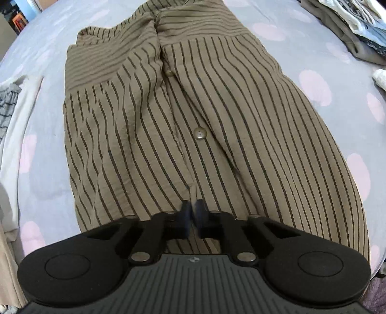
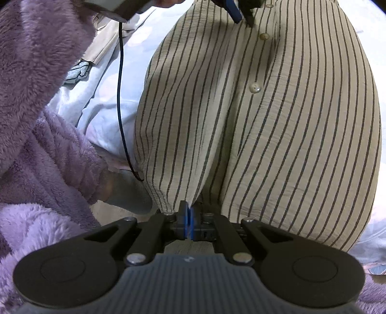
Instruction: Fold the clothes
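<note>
A tan button-front shirt with dark stripes (image 1: 149, 116) lies buttoned side up on the lilac bed sheet (image 1: 43, 60), collar at the far end. My left gripper (image 1: 192, 207) is shut on the shirt's near edge at the button placket. In the right wrist view the same shirt (image 2: 289, 125) stretches away, and my right gripper (image 2: 189, 212) is shut on a pinch of its hem. The left gripper (image 2: 241, 14) shows at the top of that view, clamped on the cloth near a button (image 2: 264, 36).
A pile of folded clothes (image 1: 357, 29) sits at the far right of the bed. White and grey garments (image 1: 12, 113) lie at the left edge. A purple fleece sleeve (image 2: 41, 108) and a black cable (image 2: 120, 96) fill the left of the right wrist view.
</note>
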### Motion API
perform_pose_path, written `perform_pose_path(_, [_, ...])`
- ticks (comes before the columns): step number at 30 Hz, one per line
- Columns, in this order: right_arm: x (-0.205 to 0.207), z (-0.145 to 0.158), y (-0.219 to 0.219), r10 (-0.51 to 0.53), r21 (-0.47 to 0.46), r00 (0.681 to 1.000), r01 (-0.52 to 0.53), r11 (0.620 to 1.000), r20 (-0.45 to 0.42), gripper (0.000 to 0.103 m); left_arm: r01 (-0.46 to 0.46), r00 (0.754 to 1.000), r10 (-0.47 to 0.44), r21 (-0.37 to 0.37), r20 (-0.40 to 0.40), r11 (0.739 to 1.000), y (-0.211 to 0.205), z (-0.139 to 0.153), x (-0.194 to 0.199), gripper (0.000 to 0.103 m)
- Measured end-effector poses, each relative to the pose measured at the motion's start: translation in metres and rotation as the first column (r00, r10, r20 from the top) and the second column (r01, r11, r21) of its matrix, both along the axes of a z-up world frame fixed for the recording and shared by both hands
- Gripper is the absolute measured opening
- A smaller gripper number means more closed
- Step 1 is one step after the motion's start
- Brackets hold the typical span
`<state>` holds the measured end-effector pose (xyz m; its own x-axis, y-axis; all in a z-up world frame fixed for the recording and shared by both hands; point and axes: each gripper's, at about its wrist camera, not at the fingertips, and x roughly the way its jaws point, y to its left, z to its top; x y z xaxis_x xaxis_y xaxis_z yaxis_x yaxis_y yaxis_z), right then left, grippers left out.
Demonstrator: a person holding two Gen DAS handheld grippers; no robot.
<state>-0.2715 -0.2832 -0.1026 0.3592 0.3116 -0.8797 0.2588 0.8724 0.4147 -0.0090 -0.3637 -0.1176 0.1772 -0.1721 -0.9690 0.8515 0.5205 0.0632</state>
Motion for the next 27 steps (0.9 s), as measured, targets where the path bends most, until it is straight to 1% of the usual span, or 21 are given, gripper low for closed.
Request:
perform_pose_path(3, [-0.002,0.001,-0.001,-0.004,0.000,1.000,0.004,1.000,0.005,0.003,0.027,1.000,-0.027,-0.044,-0.012,0.999,0.004,0.013,0.001,0.000])
perform_pose_path(7, [-0.004,0.002,-0.001,-0.003,0.019,1.000,0.003,1.000,0.013,0.002,0.109,0.992,-0.116,-0.116,-0.051,0.987,0.005,0.033,-0.005,0.000])
perform_pose_path(10, [-0.004,0.002,0.000,0.011,0.036,1.000,-0.011,0.999,0.017,0.002,0.148,0.987,-0.156,-0.125,-0.050,0.981,-0.007,0.033,-0.008,0.000])
perform_pose_path(13, [-0.003,0.001,0.000,0.010,0.031,1.000,-0.010,0.999,0.010,0.002,0.135,0.988,-0.140,-0.072,-0.069,0.988,-0.015,0.010,-0.006,0.001])
perform_pose_path(14, [-0.002,0.001,0.000,0.007,0.033,1.000,-0.007,0.999,0.008,0.002,0.122,0.989,-0.127,-0.067,-0.079,0.990,-0.015,0.007,-0.009,0.002])
perform_pose_path(15, [-0.003,0.000,-0.001,0.007,0.032,1.000,-0.007,0.999,0.005,0.002,0.108,0.990,-0.114,-0.062,-0.089,0.992,-0.014,0.003,-0.012,0.005])
perform_pose_path(16, [-0.004,0.000,-0.001,0.007,0.031,1.000,-0.007,0.999,0.003,0.002,0.098,0.989,-0.104,-0.069,-0.103,0.993,-0.012,0.002,-0.012,0.015])
perform_pose_path(18, [-0.004,-0.002,-0.001,0.003,0.030,1.000,-0.003,1.000,-0.002,0.002,0.094,0.985,-0.106,-0.087,-0.135,0.992,-0.002,0.004,-0.014,0.021])
perform_pose_path(20, [-0.005,-0.003,-0.003,-0.007,0.029,1.000,0.007,1.000,-0.008,0.002,0.096,0.986,-0.111,-0.114,-0.125,0.989,0.017,0.016,-0.017,0.024])
perform_pose_path(22, [-0.007,-0.004,-0.005,-0.017,0.030,1.000,0.017,0.999,-0.012,0.002,0.099,0.987,-0.115,-0.141,-0.115,0.985,0.035,0.027,-0.020,0.032])
perform_pose_path(24, [-0.010,-0.004,-0.006,-0.015,0.042,1.000,0.015,0.999,-0.009,0.002,0.101,0.987,-0.119,-0.168,-0.105,0.981,0.054,0.039,-0.022,0.038])
perform_pose_path(27, [-0.014,-0.007,-0.007,-0.012,0.064,1.000,0.013,0.998,-0.023,0.002,0.066,0.992,-0.084,-0.196,-0.089,0.978,0.089,0.054,-0.023,0.039])
